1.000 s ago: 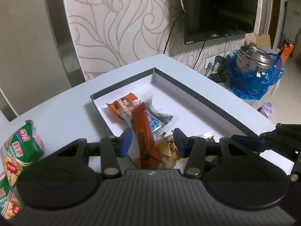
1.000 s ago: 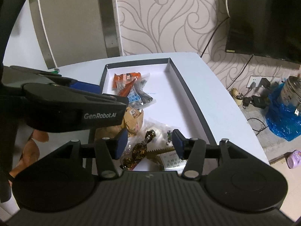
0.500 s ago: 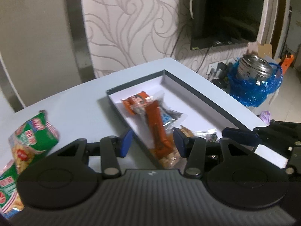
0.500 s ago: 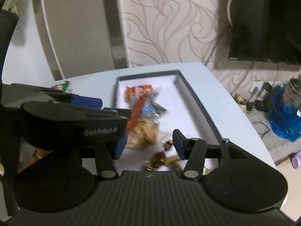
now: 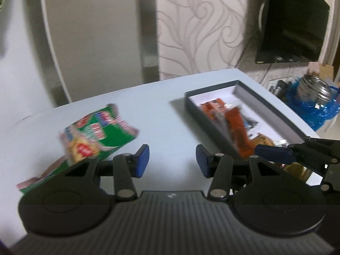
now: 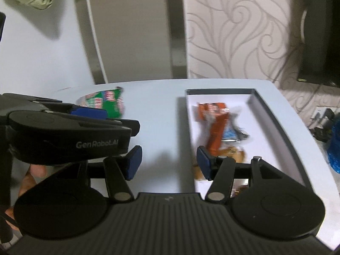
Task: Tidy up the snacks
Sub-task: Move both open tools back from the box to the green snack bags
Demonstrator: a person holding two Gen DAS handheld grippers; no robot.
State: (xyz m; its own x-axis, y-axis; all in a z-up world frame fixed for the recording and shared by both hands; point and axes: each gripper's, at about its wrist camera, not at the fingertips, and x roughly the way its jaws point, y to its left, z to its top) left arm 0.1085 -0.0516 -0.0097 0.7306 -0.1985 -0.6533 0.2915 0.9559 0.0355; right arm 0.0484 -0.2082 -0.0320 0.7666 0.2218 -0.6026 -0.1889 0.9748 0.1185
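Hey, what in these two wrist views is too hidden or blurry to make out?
- Green snack bag: print motion-blurred in the left wrist view; half hidden by the left gripper in the right wrist view.
- Snacks at the box's near end: covered by the right gripper.
- Orange wrapper lettering: blurred in both views.

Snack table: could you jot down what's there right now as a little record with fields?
surface: pale table
container: dark-rimmed box, open, white inside
in box: orange packets and other small wrapped snacks
outside box: green chip bag, on the table to the box's left
left gripper: open, empty
right gripper: open, empty
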